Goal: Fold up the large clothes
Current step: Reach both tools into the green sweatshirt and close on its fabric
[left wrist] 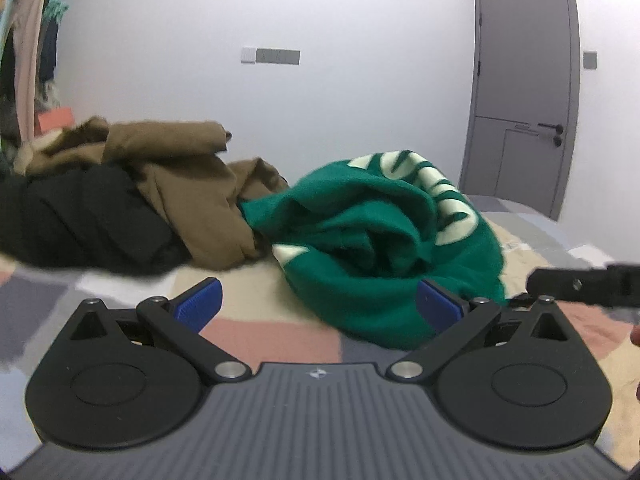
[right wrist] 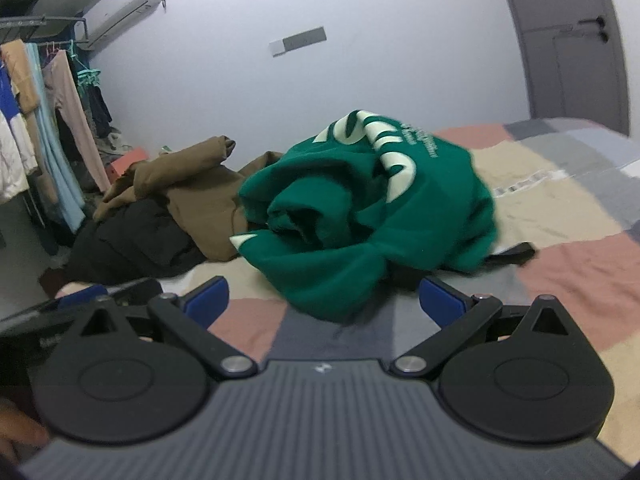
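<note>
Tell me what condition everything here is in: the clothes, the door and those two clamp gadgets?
Green sweatshirt with pale lettering: crumpled, unfolded, on the patchwork bedspread.
Brown garment: heaped, unfolded.
Black garment: heaped beside the brown one.
Grey door: closed.
Left hand-held gripper: open, empty.
Right hand-held gripper: open, empty.
</note>
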`<state>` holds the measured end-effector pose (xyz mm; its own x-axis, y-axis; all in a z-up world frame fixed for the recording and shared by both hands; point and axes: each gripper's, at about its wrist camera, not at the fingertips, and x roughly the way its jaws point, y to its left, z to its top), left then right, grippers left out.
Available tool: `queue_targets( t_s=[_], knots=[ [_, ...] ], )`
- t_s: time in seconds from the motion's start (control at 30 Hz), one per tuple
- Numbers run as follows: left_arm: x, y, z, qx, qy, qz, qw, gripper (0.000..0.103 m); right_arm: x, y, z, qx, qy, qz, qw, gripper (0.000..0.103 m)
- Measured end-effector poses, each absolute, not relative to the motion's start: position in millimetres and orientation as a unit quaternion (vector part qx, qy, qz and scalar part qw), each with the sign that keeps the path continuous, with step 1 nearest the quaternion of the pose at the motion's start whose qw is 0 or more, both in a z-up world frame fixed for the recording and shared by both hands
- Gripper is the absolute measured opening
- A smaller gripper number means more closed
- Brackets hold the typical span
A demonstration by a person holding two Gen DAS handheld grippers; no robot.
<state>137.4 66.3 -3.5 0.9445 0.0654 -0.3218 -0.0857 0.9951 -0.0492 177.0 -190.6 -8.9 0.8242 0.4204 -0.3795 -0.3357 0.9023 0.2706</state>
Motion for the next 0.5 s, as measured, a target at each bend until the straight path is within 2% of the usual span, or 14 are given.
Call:
queue_targets(
  t_s=[0.1, 0.27, 0.4, 0.5],
  knots=[
    [155, 79, -4, -0.024, 0.160, 0.047, 0.986, 0.103, 211, -174, -10, 0.095, 0.222, 0.200, 0.949, 0.103],
    [175, 106, -24, -0.068, 0.178, 0.045, 0.981, 0.103, 281, -144, -22, 0.106, 0.231, 0.213, 0.943, 0.103],
    [190, 115, -43, -0.082, 0.198, 0.036, 0.976, 0.103, 334, -116, -35, 0.069, 0.230, 0.193, 0.951, 0.102],
    [201, 115, -57, -0.088, 0.206, 0.026, 0.974, 0.103, 371, -101, -51, 0.053, 0.243, 0.178, 0.952, 0.094]
  ],
)
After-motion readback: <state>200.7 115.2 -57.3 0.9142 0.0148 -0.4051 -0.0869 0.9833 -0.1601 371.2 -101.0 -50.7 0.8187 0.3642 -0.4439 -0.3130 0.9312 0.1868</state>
